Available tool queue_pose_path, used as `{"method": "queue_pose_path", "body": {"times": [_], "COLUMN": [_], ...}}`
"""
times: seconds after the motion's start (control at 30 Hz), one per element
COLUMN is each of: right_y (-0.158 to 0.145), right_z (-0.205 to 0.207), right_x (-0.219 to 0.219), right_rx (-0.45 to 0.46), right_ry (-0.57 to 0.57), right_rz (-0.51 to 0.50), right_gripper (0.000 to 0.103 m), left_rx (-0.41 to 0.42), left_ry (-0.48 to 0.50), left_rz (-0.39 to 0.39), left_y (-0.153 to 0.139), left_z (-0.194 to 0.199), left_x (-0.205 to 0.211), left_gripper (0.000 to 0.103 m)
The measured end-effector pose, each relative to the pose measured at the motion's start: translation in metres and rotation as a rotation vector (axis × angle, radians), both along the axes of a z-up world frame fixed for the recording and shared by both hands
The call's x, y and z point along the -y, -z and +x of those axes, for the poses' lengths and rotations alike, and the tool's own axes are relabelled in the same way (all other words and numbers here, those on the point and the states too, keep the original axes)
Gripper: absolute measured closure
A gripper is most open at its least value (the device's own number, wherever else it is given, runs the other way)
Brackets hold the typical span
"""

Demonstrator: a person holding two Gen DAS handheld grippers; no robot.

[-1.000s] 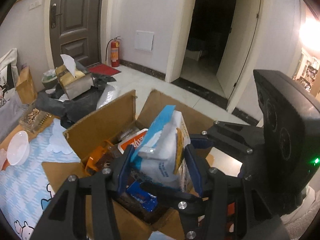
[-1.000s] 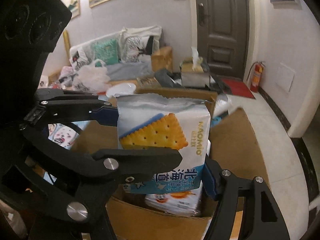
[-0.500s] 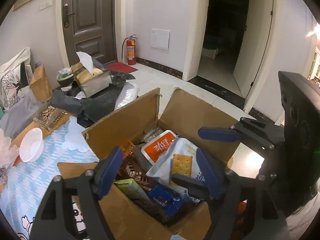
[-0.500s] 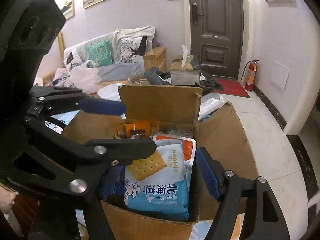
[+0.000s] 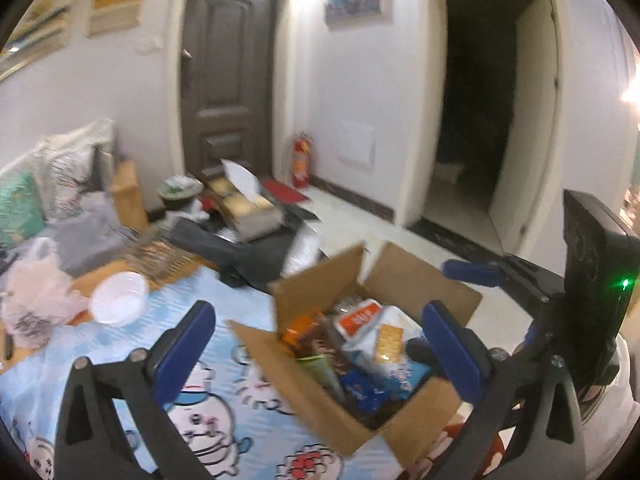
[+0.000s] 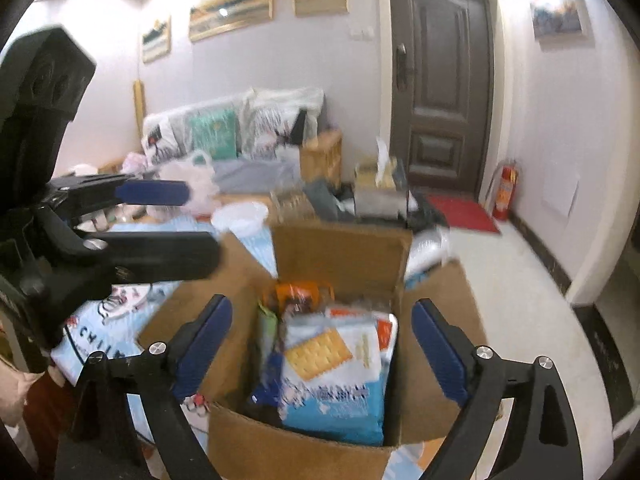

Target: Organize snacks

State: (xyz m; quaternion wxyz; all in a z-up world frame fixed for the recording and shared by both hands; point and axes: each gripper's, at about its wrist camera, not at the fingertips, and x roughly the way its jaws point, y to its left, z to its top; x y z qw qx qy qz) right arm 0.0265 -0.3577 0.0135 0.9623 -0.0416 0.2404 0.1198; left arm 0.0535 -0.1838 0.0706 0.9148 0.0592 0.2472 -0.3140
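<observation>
An open cardboard box (image 5: 304, 396) (image 6: 344, 256) stands on the table, filled with several snack packs. On top lies a blue and white cracker bag (image 6: 336, 376) (image 5: 384, 344), beside an orange and white pack (image 5: 356, 316). My left gripper (image 5: 320, 356) is open and empty, raised back from the box. My right gripper (image 6: 320, 344) is open and empty, above the box's near side. The left gripper also shows in the right wrist view (image 6: 168, 216), open, at the left.
A blue cartoon-print tablecloth (image 5: 224, 412) covers the table. A white bowl (image 5: 118, 296), a plastic bag (image 5: 32, 292), a tissue box (image 5: 248, 204) and dark clutter lie behind the box. A sofa with cushions (image 6: 232, 132) stands against the wall. Floor (image 6: 516, 304) lies right of the box.
The cracker bag, held by both grippers one second ago, was let go into the box. Both grippers opened and have drawn back and up from the box.
</observation>
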Motion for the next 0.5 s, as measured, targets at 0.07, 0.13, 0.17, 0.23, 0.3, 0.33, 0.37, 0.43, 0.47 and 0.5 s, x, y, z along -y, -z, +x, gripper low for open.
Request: {"method": "queue_pose_path", "body": {"times": [0.07,0.13,0.17,0.23,0.3,0.33,0.37,0.43,0.47,0.5], "right_y": [-0.008,-0.016,-0.02,-0.025,-0.028,-0.028,-0.027,-0.024,-0.02,-0.018], "right_z": [-0.009,-0.019,-0.024,-0.031,-0.037,-0.04,-0.043,-0.046,-0.047,-0.046], "right_x": [-0.004,-0.008,-0.011,-0.018,-0.025,-0.032,-0.035,-0.043,-0.047,-0.05], "right_rx": [0.059,0.124,0.159,0.2,0.219,0.23,0.237,0.251,0.255,0.252], "right_ry": [-0.013,-0.02,-0.028,-0.037,-0.048,-0.054,-0.055,-0.056,-0.057,-0.058], "right_rz": [0.016,0.039,0.053,0.074,0.088,0.092,0.092,0.089,0.085,0.081], "right_gripper": [0.003,0.0,0.0,0.0,0.0,0.0,0.0,0.0,0.0,0.0], "left_rx": [0.038,0.071,0.084,0.115,0.137,0.147,0.154,0.163,0.158,0.148], "left_ry": [-0.062,-0.125,-0.152,-0.223,-0.295,-0.34,-0.368,-0.418,-0.43,-0.443], "left_rz": [-0.019,-0.034,-0.037,-0.037,-0.031,-0.025,-0.023,-0.04,-0.048,-0.055], "left_y": [-0.006,-0.008,-0.008,-0.004,0.002,0.007,0.011,0.021,0.025,0.031], "left_z": [-0.01,-0.022,-0.026,-0.036,-0.045,-0.048,-0.051,-0.054,-0.053,-0.052], "left_x": [-0.022,-0.044,-0.053,-0.072,-0.088,-0.097,-0.102,-0.114,-0.117,-0.119], "left_gripper": [0.001,0.001,0.001,0.001,0.001,0.001,0.001,0.001,0.001,0.001]}}
